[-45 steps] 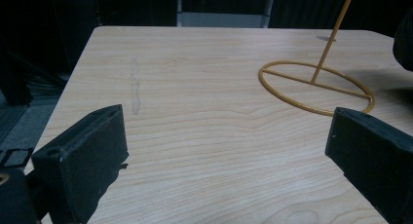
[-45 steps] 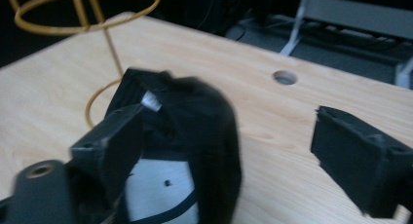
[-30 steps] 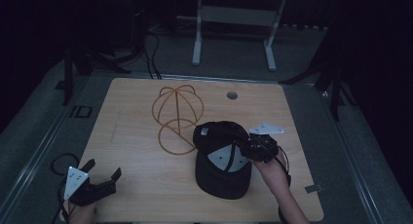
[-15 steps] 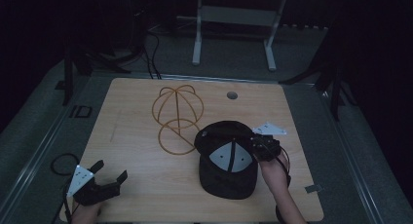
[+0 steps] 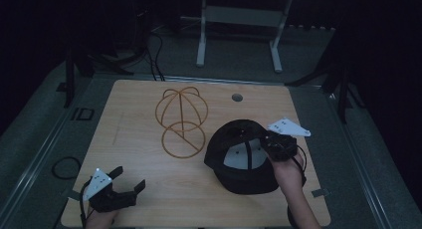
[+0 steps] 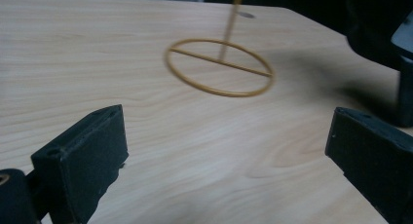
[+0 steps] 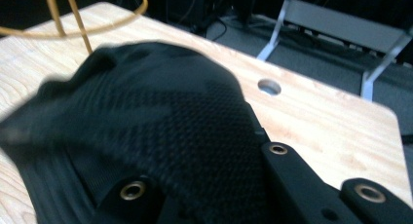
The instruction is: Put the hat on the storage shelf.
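The black cap (image 5: 244,159) sits at the lower right of the high view, near the wire stand (image 5: 181,120). The right gripper (image 5: 271,145) has just closed its jaws on the cap's edge; its fingertips are hidden in blurred fabric. At lower left, the left gripper (image 5: 130,181) is wide open and holds nothing.

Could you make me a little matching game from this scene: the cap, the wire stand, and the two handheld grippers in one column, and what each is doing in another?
Things:
1. black cap
2. gold wire stand
3. left gripper
4. right gripper

States:
A. jaws open with nothing between them, near the table's front left corner
B. standing free on the wood, untouched
C. clamped shut on dark fabric
D. gripped at its edge, inside facing up

Pairs: 1-D, 2-B, 3-A, 4-C
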`<state>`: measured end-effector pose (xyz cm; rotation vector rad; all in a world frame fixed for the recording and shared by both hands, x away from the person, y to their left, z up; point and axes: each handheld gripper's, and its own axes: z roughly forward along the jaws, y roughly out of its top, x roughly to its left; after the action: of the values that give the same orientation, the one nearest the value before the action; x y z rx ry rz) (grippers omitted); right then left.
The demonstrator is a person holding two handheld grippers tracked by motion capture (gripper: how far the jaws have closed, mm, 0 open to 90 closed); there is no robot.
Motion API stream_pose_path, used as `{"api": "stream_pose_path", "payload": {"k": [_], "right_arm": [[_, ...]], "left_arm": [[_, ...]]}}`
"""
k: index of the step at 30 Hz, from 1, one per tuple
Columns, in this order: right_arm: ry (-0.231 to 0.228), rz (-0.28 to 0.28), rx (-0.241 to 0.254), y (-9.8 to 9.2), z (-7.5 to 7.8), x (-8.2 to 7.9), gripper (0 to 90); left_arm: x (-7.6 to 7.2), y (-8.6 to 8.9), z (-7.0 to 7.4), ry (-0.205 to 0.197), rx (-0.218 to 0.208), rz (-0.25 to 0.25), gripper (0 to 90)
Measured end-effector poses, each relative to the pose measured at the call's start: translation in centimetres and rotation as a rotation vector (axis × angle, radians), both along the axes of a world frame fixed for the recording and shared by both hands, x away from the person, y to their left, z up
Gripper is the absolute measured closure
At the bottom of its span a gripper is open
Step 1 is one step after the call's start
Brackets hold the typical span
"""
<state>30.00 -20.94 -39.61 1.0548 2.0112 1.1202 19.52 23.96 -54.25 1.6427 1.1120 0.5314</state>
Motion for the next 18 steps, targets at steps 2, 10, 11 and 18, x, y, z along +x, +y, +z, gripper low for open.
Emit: {"api": "stream_pose_path", "payload": {"k": [2,10,11,18], "right_arm": [[-0.016,0.006,0.000,0.0,0.5,-0.2,89.0],[-0.053,0.010,-0.008,0.0,2.0,-0.7,88.9],[-0.054,0.014,-0.001,-0.1,2.1,-0.7,89.0],[-0.084,0.031,0.014,0.2,3.1,-1.4,88.9]], "left_arm": [[-0.1,-0.8,0.2,-0.005,0.000,-0.019,2.2],[-0.2,-4.1,0.9,0.012,0.008,-0.116,4.0],[-0.1,-4.5,1.0,0.026,0.003,-0.131,4.0],[0.5,-6.8,1.6,0.045,-0.002,-0.185,7.0]]}}
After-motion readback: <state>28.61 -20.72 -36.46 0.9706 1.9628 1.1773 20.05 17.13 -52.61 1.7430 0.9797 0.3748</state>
